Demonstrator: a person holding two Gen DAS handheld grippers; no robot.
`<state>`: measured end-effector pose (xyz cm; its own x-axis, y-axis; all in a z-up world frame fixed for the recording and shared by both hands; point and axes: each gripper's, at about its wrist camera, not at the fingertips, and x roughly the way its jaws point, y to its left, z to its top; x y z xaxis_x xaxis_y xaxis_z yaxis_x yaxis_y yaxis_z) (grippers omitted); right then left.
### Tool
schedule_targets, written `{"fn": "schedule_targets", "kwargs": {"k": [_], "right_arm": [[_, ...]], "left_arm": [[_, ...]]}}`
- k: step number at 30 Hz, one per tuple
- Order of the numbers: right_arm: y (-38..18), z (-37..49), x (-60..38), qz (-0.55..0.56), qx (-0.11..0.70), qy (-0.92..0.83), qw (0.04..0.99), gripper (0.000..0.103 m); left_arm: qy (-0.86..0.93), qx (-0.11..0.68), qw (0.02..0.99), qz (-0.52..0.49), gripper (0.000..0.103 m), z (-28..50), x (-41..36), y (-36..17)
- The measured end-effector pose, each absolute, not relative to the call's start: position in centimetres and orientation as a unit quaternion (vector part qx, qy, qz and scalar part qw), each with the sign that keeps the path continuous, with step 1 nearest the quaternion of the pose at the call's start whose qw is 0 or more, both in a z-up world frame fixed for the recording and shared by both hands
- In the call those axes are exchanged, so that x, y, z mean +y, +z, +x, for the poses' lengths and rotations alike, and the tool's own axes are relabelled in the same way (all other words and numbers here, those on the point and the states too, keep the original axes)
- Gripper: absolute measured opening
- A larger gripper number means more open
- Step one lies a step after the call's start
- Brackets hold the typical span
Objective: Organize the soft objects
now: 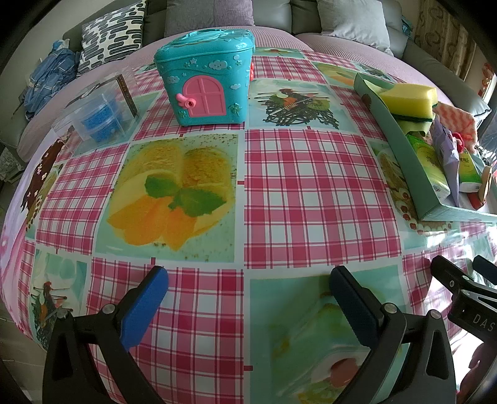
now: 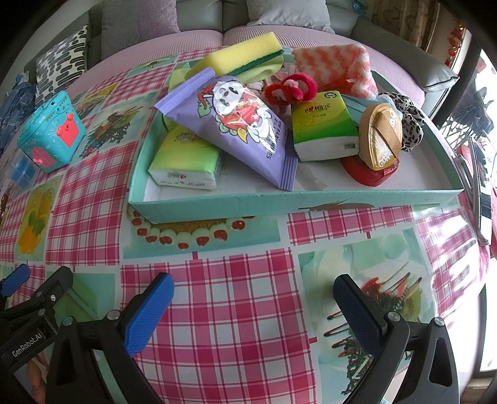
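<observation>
A shallow teal tray (image 2: 248,202) on the checked tablecloth holds the soft things: a yellow sponge (image 2: 242,52), a pink wavy cloth (image 2: 335,65), a purple wipes pack (image 2: 245,124), two green tissue packs (image 2: 323,124) (image 2: 186,158), red hair ties (image 2: 292,87), a leopard scrunchie (image 2: 410,121) and a brown pouch (image 2: 380,136). My right gripper (image 2: 253,286) hovers open over the cloth in front of the tray, holding nothing. My left gripper (image 1: 248,276) is open and empty too, left of the tray (image 1: 391,124).
A teal toy house box (image 1: 208,77) with a pink door stands at the back of the table. A clear container with blue contents (image 1: 99,121) sits to its left. A sofa with cushions (image 1: 198,12) lies beyond the table.
</observation>
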<state>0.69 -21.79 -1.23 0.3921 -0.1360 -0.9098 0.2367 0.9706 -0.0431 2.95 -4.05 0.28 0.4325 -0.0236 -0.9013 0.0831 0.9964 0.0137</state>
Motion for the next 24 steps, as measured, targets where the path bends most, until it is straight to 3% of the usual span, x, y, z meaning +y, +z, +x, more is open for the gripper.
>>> {"fn": "schedule_targets", "kwargs": {"k": [24], "right_arm": [[-1.24,0.70,-21.77,0.047,0.540,-0.112,0.833,0.103]], "left_arm": [[-0.034,0.532,0.846,0.025,0.103,2.90,-4.15,0.25]]}}
